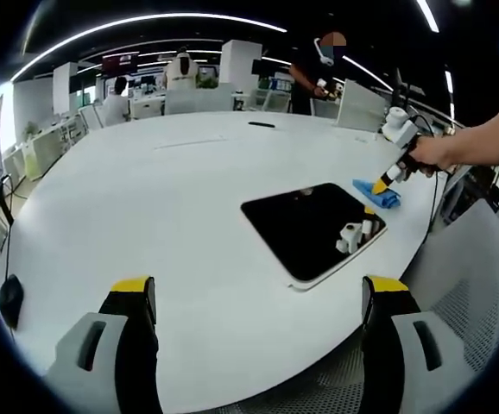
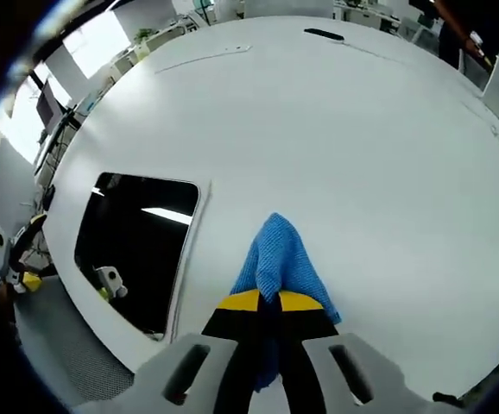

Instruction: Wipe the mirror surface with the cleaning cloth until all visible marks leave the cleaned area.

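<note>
The blue cloth (image 2: 277,259) is pinched in the closed right gripper (image 2: 268,304) beside the mirror (image 2: 137,246); wiping is judged unstarted; the left gripper (image 1: 258,293) is held wide open, empty.

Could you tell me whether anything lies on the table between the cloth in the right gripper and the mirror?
Nothing visible does. The right gripper is shut on the blue cloth, and bare white table separates it from the mirror beside it.
</note>
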Tool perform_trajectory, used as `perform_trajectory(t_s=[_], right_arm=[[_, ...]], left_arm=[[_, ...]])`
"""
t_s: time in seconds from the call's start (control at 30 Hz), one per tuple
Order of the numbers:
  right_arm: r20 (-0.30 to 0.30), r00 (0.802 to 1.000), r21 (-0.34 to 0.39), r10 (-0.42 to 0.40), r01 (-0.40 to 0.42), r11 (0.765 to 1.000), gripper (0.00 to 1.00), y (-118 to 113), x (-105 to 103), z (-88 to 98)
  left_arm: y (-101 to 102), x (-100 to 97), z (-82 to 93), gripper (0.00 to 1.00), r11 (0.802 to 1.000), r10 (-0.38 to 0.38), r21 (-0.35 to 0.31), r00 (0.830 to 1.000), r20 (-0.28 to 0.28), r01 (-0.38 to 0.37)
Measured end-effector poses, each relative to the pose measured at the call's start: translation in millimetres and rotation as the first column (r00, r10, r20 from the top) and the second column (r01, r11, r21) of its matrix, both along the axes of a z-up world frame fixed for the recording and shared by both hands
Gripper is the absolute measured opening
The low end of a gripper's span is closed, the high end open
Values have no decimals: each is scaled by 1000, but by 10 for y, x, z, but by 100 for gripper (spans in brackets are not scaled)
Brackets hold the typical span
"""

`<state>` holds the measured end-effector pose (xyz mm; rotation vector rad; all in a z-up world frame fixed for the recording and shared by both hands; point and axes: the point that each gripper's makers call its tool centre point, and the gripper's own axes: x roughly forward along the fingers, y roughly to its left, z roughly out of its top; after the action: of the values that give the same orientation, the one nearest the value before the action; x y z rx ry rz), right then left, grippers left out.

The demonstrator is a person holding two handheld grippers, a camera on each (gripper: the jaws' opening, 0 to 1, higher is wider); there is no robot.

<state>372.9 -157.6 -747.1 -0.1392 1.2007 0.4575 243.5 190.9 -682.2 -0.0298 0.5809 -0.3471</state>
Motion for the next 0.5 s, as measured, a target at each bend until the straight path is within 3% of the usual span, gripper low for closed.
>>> perform_trajectory(t_s=[0.03, 0.13, 0.17, 0.23, 0.3, 0.37, 0.4, 0.43, 0.5], right_arm=[[23, 999, 6, 41, -41, 999, 1, 12, 1, 19], [55, 998, 48, 2, -5, 999, 3, 22, 8, 149], [106, 994, 61, 40, -47, 997, 6, 54, 47, 242], [152, 986, 60, 63, -73, 996, 22, 41, 75, 368], [235, 969, 97, 81, -106, 990, 34, 24, 161, 514], [275, 958, 129, 83, -122, 984, 43, -40, 143, 631], [338, 936, 155, 94, -154, 976, 49, -50, 162, 719], [360, 929, 160, 90, -157, 975, 54, -95, 149, 751], [427, 899, 225, 101, -213, 951, 65, -104, 74, 848]], left_arm=[[1, 6, 13, 99, 1000, 8, -6, 1000, 4, -8], [39, 25, 65, 99, 999, 33, -21, 999, 29, -33], [58, 37, 79, 99, 998, 51, -41, 998, 30, -50], [46, 38, 97, 99, 997, 51, -56, 998, 34, -49], [37, 41, 105, 99, 998, 48, -52, 998, 40, -45], [23, 40, 102, 99, 998, 39, -52, 998, 40, -37], [16, 36, 94, 99, 999, 31, -46, 999, 38, -29], [8, 34, 98, 99, 999, 27, -46, 999, 39, -25], [2, 35, 109, 99, 998, 29, -53, 999, 42, -26]])
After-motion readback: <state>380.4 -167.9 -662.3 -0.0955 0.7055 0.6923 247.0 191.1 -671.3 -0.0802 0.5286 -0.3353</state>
